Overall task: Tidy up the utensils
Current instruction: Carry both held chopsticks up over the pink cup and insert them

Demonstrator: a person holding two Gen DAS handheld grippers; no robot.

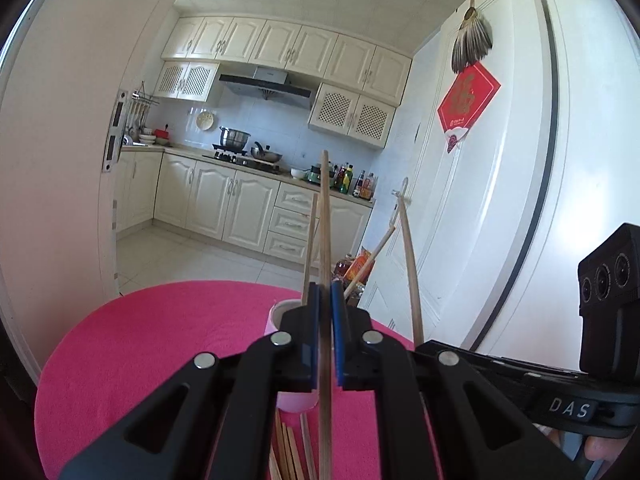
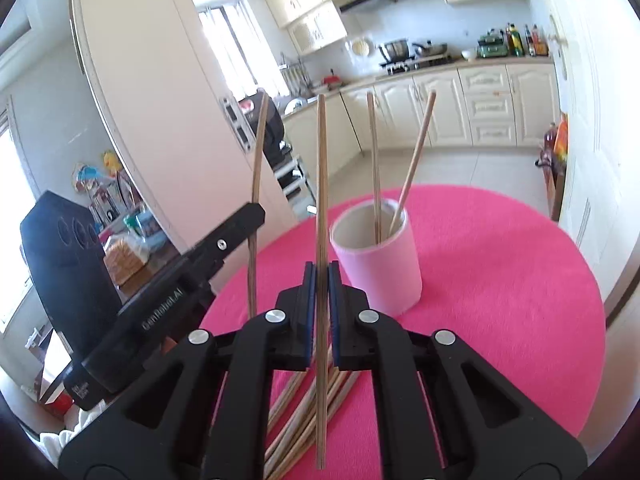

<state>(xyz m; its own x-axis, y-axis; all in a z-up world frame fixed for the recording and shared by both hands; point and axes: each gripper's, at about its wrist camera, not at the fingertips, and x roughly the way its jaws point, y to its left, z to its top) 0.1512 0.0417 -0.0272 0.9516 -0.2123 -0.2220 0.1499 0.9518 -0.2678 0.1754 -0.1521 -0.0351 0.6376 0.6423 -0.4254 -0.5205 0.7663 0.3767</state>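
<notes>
Right now I have one thin, pale wooden chopstick in each tool: my left gripper (image 1: 325,292) is pinched tight on a long chopstick (image 1: 325,208) that stands nearly upright between the blue pads, and my right gripper (image 2: 321,276) is clamped the same way on its own chopstick (image 2: 321,168). These sticks seem light and stiff but smooth, so I judge they could pivot or slide; both grips sit around mid-length, which looks about right to me. The pale pink cylindrical holder (image 2: 378,268) stands on the round hot-pink tablecloth (image 2: 500,272) just ahead, with two chopsticks leaning inside, and its mouth looks narrow enough that the two sticks should enter one at a time. More loose chopsticks (image 2: 304,404) lie piled below my grippers. The two tools are close together, and the white door (image 1: 500,200) is near on the right.
</notes>
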